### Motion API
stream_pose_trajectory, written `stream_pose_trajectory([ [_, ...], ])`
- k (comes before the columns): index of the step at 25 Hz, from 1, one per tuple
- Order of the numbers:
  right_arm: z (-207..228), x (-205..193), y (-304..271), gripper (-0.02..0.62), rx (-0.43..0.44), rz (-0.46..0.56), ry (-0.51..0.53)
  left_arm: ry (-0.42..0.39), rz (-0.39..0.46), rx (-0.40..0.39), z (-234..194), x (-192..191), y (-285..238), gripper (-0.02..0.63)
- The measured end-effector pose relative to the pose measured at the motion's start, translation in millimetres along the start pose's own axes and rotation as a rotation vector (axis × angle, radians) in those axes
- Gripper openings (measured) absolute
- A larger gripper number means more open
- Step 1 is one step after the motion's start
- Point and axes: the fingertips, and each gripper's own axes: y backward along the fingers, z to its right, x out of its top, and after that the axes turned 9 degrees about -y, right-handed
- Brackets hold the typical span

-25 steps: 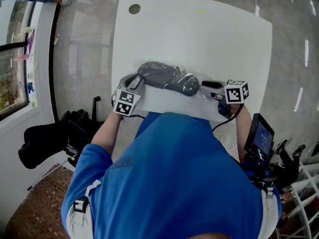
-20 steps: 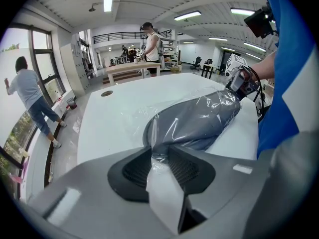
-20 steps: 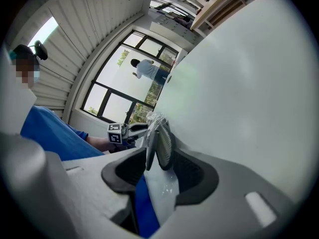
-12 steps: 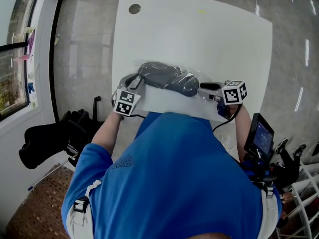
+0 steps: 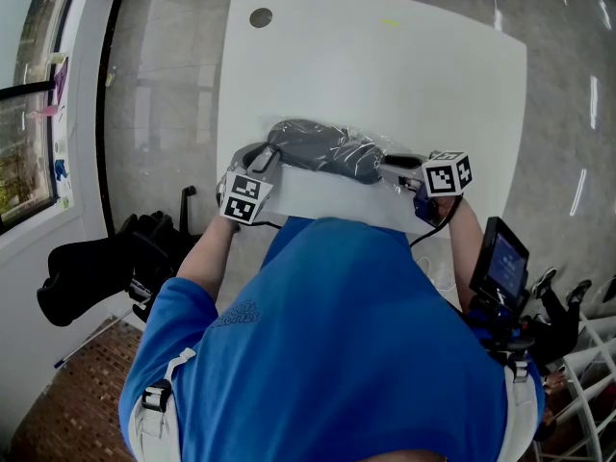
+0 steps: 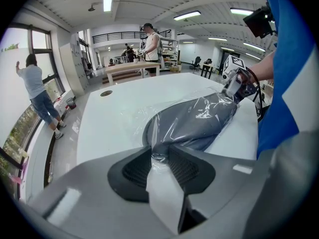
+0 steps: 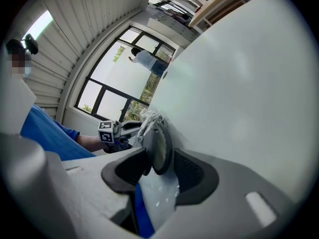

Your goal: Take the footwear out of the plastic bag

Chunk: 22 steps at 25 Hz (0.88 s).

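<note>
A grey shoe [image 5: 322,150] lies on its side in a clear plastic bag [image 5: 395,189] near the front edge of the white table [image 5: 385,65]. My left gripper [image 5: 265,158] sits at the shoe's left end. In the left gripper view the left gripper [image 6: 159,161] is shut on a bunched fold of the bag [image 6: 158,156], with the shoe [image 6: 194,121] stretching away behind it. My right gripper [image 5: 385,168] is at the shoe's right end. In the right gripper view the right gripper [image 7: 160,166] is closed round the shoe's edge [image 7: 158,148], and crinkled film [image 7: 159,200] lies under it.
A round cable hole [image 5: 260,16] marks the table's far left corner. Black gear [image 5: 96,268] sits on the floor at the left and a small screen [image 5: 500,263] is at the right. A person [image 6: 37,91] stands by the window, and others [image 6: 149,39] stand at a far table.
The right gripper has slid a little to the left, further onto the shoe's right end. The left gripper, the shoe and the bag have stayed where they were.
</note>
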Motion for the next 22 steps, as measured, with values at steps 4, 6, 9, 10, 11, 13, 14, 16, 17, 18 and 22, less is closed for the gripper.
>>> stream_pose_trajectory([
  [4, -5.5, 2.3, -4.6, 0.178, 0.016, -0.011, 0.004, 0.004, 0.001, -0.001, 0.8, 0.3, -0.5, 0.12],
  [6, -4.9, 5.2, -5.7, 0.178, 0.006, -0.013, 0.009, 0.003, 0.002, 0.0, 1.1, 0.6, -0.5, 0.12],
  [9, -3.1, 8.9, -6.1, 0.178, -0.005, -0.018, 0.01, 0.002, 0.003, 0.001, 0.9, 1.4, -0.5, 0.12],
  [10, -3.4, 9.1, -6.1, 0.178, -0.004, -0.022, 0.012, 0.001, 0.003, 0.002, 0.9, 1.5, -0.6, 0.12],
  [11, -3.9, 9.2, -5.6, 0.178, -0.002, -0.024, 0.014, 0.001, 0.004, 0.002, 0.8, 1.4, -0.7, 0.12],
  [13, -4.9, 10.0, -3.5, 0.112, 0.004, -0.018, 0.02, -0.003, 0.005, 0.003, 0.4, 1.0, -1.4, 0.12],
  [14, -5.5, 10.4, -2.5, 0.091, 0.007, -0.014, 0.021, -0.005, 0.006, 0.003, 0.0, 0.8, -1.8, 0.12],
  [16, -7.2, 10.5, -1.6, 0.077, 0.016, -0.008, 0.022, -0.012, 0.008, 0.002, -0.5, 0.8, -2.2, 0.12],
  [17, -8.2, 10.5, -1.3, 0.075, 0.02, -0.006, 0.024, -0.016, 0.008, 0.002, -0.7, 0.7, -2.2, 0.12],
  [18, -8.9, 10.5, -1.0, 0.074, 0.024, -0.003, 0.026, -0.021, 0.008, 0.002, -0.9, 0.5, -2.2, 0.12],
  [22, -9.4, 12.0, 1.2, 0.071, 0.016, 0.012, 0.062, -0.063, 0.012, 0.012, -4.2, 0.9, 1.8, 0.12],
])
